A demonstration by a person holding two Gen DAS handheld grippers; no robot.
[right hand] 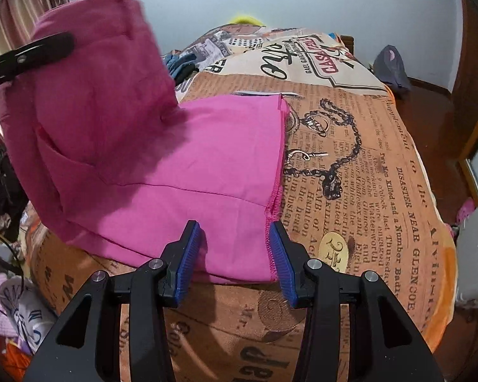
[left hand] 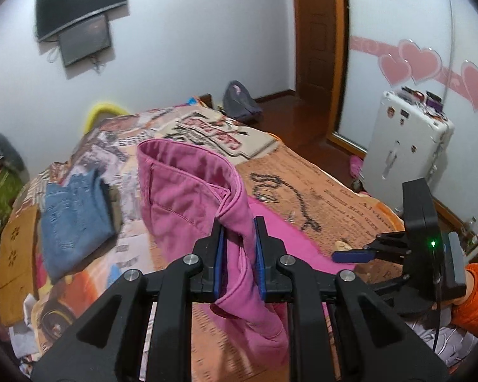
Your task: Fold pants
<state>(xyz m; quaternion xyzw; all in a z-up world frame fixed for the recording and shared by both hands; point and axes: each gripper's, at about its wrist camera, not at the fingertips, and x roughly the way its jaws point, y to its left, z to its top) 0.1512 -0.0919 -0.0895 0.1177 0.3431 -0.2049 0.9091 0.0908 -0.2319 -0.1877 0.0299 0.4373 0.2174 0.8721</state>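
Pink pants (right hand: 188, 165) lie on the bed's printed orange blanket (right hand: 366, 165). My left gripper (left hand: 239, 226) is shut on the pants' waistband (left hand: 188, 172) and holds that end lifted above the bed; the lifted part (right hand: 92, 89) shows at the left of the right wrist view with a black finger (right hand: 32, 54) of the left gripper against it. My right gripper (right hand: 234, 235) is open and empty, its blue pads on either side of the pants' near hem corner, low over the bed. It also shows in the left wrist view (left hand: 360, 254).
Folded blue jeans (left hand: 76, 213) lie on the bed's left part. A white suitcase (left hand: 404, 146) stands right of the bed by the wooden door (left hand: 318, 47). A dark bag (left hand: 239, 102) sits on the floor beyond. Clutter lies at the bed's left edge.
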